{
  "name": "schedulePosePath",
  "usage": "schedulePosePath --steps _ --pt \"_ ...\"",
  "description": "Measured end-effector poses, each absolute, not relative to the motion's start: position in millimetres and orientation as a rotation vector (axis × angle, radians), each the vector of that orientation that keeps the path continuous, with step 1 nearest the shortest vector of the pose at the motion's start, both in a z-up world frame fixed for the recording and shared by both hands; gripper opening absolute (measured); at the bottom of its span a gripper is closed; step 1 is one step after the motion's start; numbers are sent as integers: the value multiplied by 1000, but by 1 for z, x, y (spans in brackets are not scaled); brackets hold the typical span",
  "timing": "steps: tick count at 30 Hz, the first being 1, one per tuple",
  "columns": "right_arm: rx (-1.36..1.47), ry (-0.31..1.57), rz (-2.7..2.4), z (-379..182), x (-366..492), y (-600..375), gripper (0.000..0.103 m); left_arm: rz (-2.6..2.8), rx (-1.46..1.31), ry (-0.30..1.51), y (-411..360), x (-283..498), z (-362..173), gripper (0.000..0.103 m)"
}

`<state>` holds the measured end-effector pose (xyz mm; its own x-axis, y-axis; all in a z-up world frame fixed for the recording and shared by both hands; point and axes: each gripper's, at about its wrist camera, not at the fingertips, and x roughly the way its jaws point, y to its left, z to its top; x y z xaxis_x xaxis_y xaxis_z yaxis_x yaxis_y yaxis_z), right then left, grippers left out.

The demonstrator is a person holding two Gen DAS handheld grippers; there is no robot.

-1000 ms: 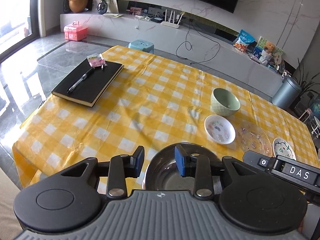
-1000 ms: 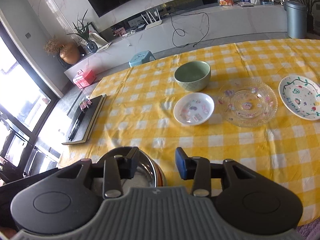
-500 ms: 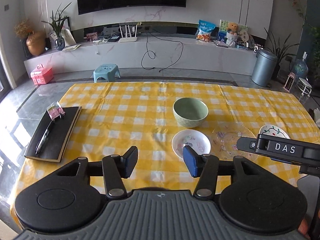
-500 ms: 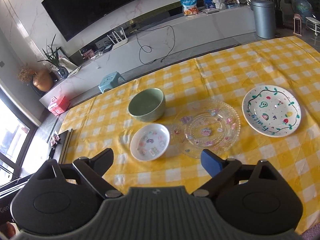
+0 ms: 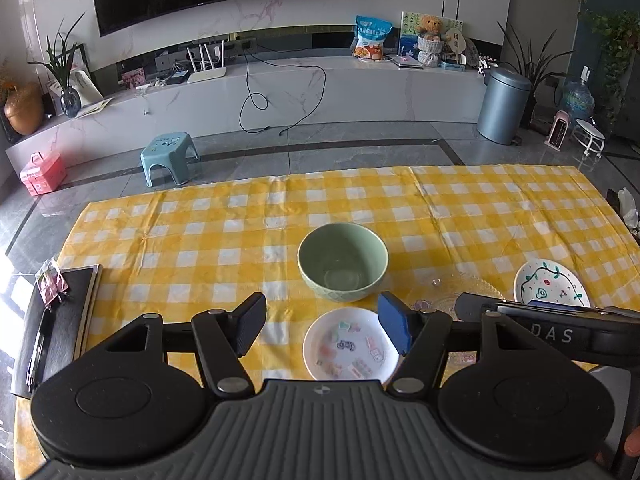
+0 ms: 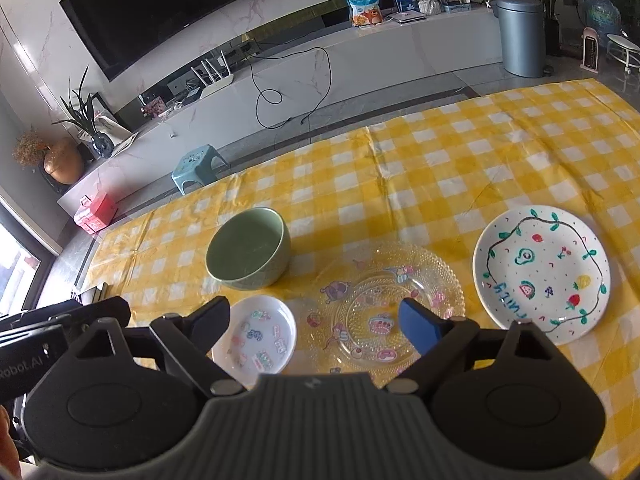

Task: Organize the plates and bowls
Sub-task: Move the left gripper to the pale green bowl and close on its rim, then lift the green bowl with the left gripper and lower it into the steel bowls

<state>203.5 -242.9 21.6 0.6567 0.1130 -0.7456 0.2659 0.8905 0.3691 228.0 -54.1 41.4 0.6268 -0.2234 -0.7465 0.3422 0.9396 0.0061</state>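
Left claw (image 5: pixel 322 330) opening, empty, small white dish (image 5: pixel 350 350) directly ahead below it; right claw (image 6: pixel 316 320) closing slightly, empty, over glass plate (image 6: pixel 384 304).

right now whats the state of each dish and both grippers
green bowl: upright, empty
small white dish: flat, free
glass plate: flat, not stacked
painted white plate: flat, apart from the rest
left gripper: jaws opening, nothing held
right gripper: jaws closing, nothing held
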Motion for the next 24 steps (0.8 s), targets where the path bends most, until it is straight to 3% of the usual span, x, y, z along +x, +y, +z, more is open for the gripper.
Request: schedulePosePath --steps 6,10,20,24 --pt "479 872 -113 13 234 -255 74 -352 172 855 -65 264 24 76" --pt "479 890 -95 7 259 -252 60 -339 118 891 -62 294 12 73" --pt "471 961 -60 -21 308 -219 34 -301 67 1048 -51 344 -34 46" --pt "457 1017 -76 -33 327 -209 30 -328 50 1111 -52 357 -44 37"
